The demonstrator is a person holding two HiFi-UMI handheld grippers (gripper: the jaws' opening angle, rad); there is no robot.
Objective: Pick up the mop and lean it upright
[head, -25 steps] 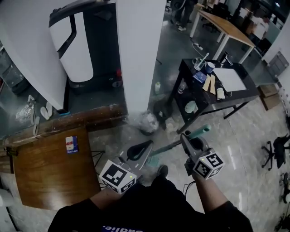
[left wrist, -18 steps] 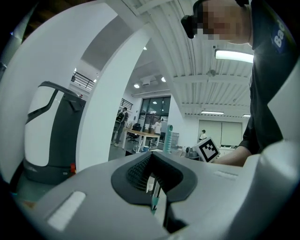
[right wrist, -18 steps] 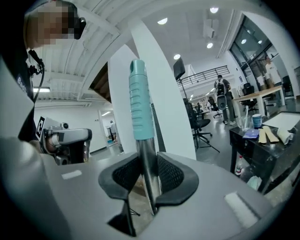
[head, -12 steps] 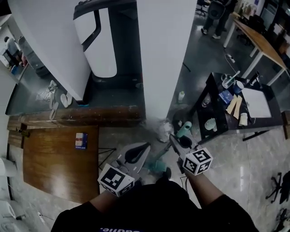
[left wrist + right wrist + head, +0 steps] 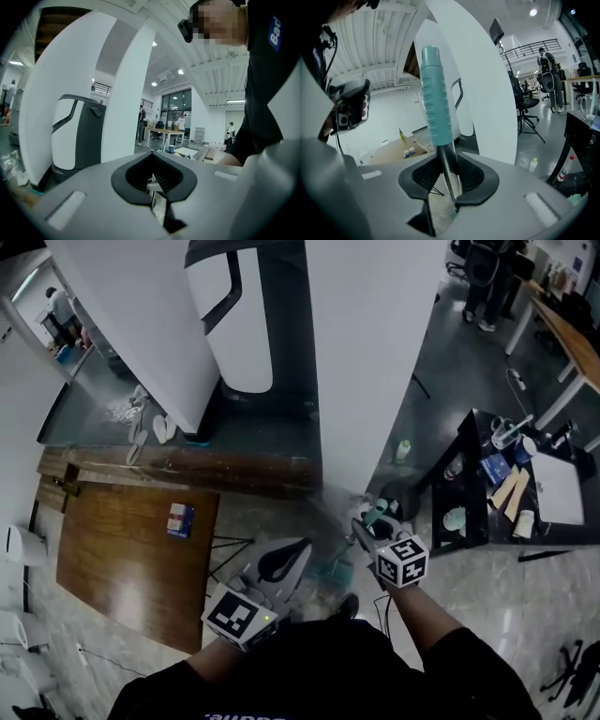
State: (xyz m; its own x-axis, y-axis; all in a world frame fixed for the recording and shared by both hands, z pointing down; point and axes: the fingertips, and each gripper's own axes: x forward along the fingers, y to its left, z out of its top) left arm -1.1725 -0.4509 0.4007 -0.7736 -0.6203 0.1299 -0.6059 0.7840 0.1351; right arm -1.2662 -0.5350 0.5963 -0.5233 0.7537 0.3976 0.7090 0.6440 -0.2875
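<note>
The right gripper [image 5: 449,180] has its jaws pinching the bare metal shaft [image 5: 451,171] of the mop, just below the ribbed teal plastic grip [image 5: 436,103]. The mop's long axis crosses these jaws nearly at right angles. The grip end rises above them with a slight tilt, and the rest of the shaft drops below them toward the floor. In the head view a blurred teal shape [image 5: 329,575] low between the two grippers is probably the mop's head end, though that cannot be made out for sure. The left gripper [image 5: 154,185] sits to the left of the shaft and off it. Its jaws are drawn almost together with only a thin slit between the pads and nothing gripped. So the right hand alone carries the mop. The broad white pillar [image 5: 366,362] stands beyond the right jaws, apart from the grip, and looks like the nearest face to lean against, so the grip end would have to tip forward, away from the person
</note>
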